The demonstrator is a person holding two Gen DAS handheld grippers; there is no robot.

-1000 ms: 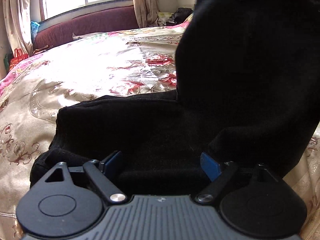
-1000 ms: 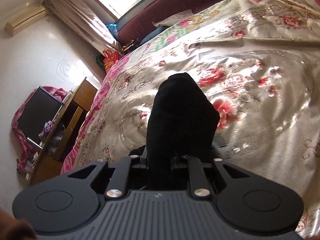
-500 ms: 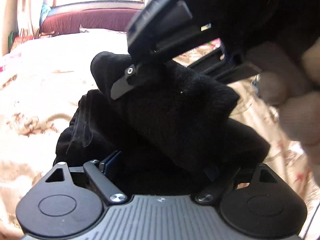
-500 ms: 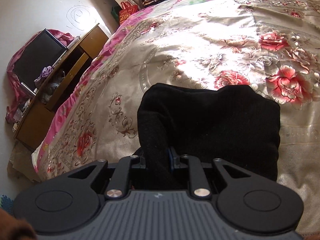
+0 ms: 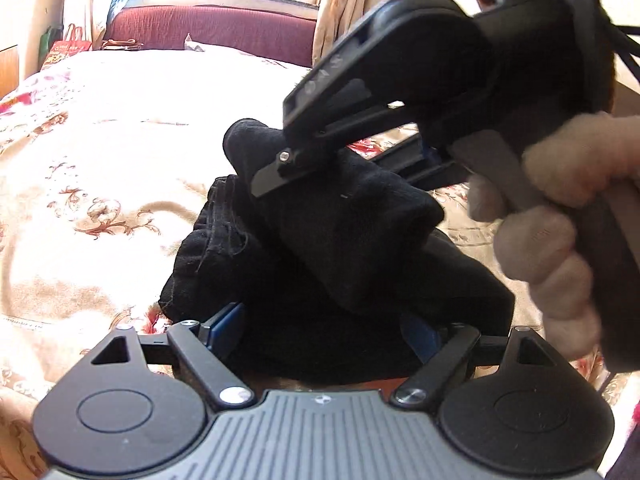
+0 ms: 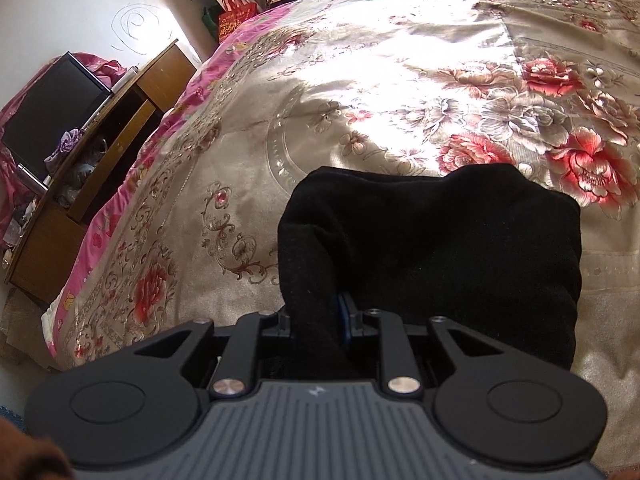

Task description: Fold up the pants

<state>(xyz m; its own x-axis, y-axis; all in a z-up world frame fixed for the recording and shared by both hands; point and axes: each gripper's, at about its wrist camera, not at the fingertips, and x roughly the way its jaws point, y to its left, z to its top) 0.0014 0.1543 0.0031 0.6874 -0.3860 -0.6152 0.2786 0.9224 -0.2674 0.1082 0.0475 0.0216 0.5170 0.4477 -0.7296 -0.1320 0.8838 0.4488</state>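
Left wrist view: we see black pants (image 5: 320, 264) bundled on floral bedspread (image 5: 100, 168), well short of maroon headboard (image 5: 208, 28). Left gripper (image 5: 320, 330) spread wide, blue pads either side of pants' near edge, not pinching. Right gripper (image 5: 288, 164) reaches in above pants, gloved right hand (image 5: 560, 216) on handle, fold of cloth at its tip.

Right wrist view: we see right gripper (image 6: 320, 320) jaws nearly closed, clamping fold of pants (image 6: 440, 256). Rest of pants lies on bedspread (image 6: 360, 100), wooden cabinet (image 6: 92, 152) off bed's edge.
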